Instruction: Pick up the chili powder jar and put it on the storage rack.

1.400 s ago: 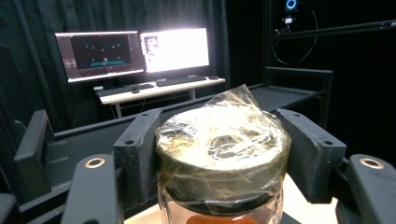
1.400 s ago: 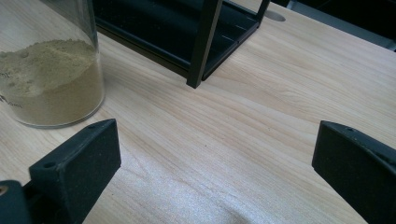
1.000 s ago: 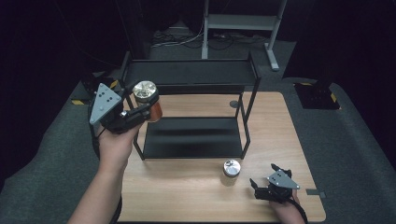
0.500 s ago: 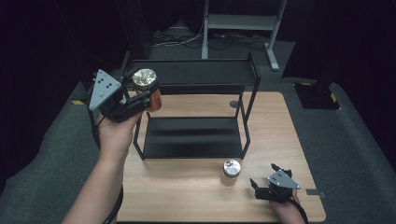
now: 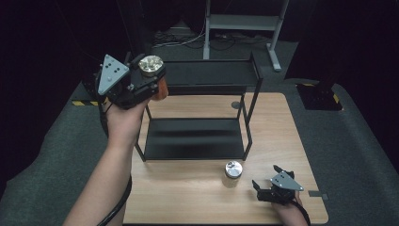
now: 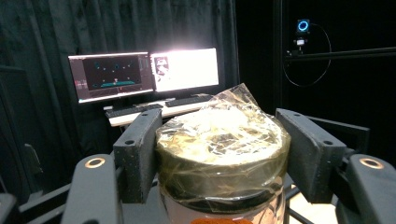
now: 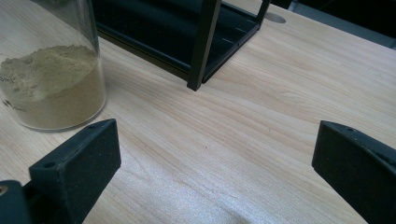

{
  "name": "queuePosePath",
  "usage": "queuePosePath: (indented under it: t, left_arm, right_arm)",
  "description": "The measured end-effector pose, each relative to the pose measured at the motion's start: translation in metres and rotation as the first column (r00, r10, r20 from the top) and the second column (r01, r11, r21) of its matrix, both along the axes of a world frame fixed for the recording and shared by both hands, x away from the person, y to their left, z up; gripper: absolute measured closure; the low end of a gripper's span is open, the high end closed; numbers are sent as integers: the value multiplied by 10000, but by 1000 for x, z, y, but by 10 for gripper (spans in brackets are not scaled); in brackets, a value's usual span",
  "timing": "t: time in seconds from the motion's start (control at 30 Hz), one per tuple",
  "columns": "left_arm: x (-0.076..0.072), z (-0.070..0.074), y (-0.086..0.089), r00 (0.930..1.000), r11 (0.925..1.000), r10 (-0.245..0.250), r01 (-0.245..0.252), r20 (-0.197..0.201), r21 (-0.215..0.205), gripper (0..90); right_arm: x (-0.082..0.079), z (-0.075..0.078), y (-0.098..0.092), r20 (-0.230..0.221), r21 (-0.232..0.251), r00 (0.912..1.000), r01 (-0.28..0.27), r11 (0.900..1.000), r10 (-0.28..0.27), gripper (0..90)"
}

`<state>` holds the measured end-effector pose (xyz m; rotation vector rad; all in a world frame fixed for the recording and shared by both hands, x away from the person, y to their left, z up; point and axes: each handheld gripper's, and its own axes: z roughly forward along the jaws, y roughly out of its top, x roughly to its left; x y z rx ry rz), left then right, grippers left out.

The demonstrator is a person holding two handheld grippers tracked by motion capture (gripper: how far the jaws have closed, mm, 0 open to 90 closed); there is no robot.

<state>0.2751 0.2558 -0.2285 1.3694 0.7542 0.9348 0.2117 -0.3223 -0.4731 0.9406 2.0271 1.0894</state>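
High view has the left tongs clamped on a spice jar, lifted level with the rack's top shelf, probably to set it there. Right tongs rest wide apart on the table by a second jar, likely waiting.

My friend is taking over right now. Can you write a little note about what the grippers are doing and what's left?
Left gripper: shut on the orange jar, held up at the left end of the rack's top shelf.
Right gripper: open, holding nothing, low on the table near the front right.
Second jar, with pale powder, stands on the table in front of the rack.
Done: orange jar picked up.
Left: probably set it on a shelf, then likely fetch the second jar.
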Motion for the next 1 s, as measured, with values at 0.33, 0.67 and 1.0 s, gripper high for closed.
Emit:
queuePosePath:
  t: [0.33,0.67,1.0]
  left_arm:
    - [18,4,-8,9999,9996,68,-71,-120,-282,344]
    - [36,7,-12,9993,9992,296,-302,-218,-264,345]
    - [54,8,-20,9983,9984,488,-497,-315,-288,345]
  right_arm:
    - [0,0,0,2,34,10000,-12,10000,12,2]
    - [-1,-1,-1,46,44,10000,-38,10000,38,2]
    - [0,-1,-2,16,106,10000,-49,9999,49,2]
